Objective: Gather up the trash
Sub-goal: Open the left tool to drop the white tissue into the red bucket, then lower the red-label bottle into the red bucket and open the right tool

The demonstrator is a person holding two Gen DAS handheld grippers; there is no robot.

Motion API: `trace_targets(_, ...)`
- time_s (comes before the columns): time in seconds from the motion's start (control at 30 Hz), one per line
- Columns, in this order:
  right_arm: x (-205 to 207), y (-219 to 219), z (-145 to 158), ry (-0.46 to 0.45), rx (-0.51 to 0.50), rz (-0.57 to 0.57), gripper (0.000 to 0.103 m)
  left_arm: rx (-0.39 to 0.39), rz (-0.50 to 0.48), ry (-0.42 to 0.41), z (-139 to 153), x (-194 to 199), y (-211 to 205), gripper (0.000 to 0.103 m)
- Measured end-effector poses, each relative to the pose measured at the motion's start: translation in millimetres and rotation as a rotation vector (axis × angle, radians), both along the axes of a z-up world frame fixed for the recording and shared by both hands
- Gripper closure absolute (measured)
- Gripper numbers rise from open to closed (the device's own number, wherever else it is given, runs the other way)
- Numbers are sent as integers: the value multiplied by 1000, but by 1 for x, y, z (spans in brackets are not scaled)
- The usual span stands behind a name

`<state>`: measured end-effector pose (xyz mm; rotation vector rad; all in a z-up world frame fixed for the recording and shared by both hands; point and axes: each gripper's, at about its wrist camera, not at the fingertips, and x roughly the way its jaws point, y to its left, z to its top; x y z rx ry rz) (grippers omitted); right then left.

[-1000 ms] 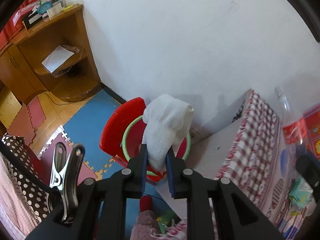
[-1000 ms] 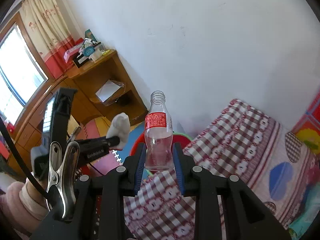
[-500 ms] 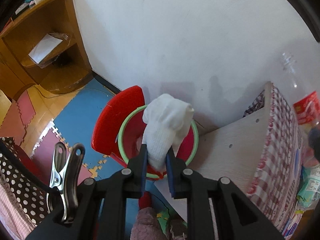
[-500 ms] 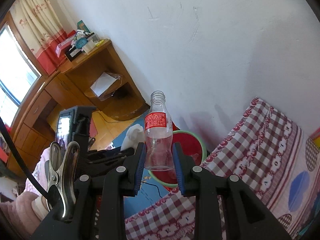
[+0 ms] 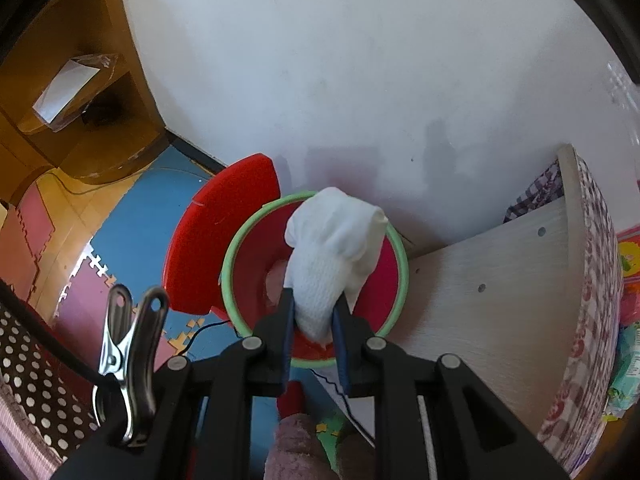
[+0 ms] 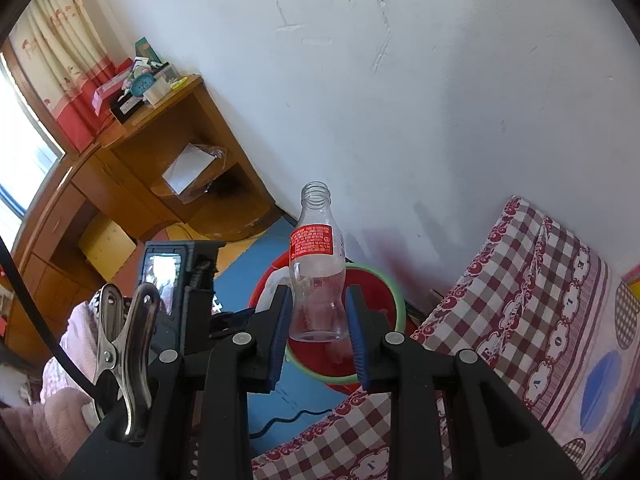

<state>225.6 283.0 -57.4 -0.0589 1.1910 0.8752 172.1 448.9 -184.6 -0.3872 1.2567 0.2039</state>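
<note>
Right wrist: red-labelled bottle [image 6: 317,264]; text unreadable

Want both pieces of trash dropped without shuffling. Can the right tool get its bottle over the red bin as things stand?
Probably yes. The right tool holds the bottle above the bin, whose mouth is open. The left tool with its white wad crowds the near side.

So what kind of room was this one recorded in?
Most likely a bedroom in a home: a bed with a checked cover, a wooden corner desk with shelves beside a curtained window, and foam puzzle mats on the floor.
</note>
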Motion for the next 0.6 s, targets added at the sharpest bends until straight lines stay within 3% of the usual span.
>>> trace_targets(0.17,-4,16,-5,9,-13,1,75,-10,-7,0,-6,7,0,80)
trace_targets(0.3,-6,21,-11,15,-23,6,75,-25,-4,2,-9,10,3,66)
trace_targets(0.6,-12,41,-28,39,-46,21,75,-27,44,22,-8,3,14,64)
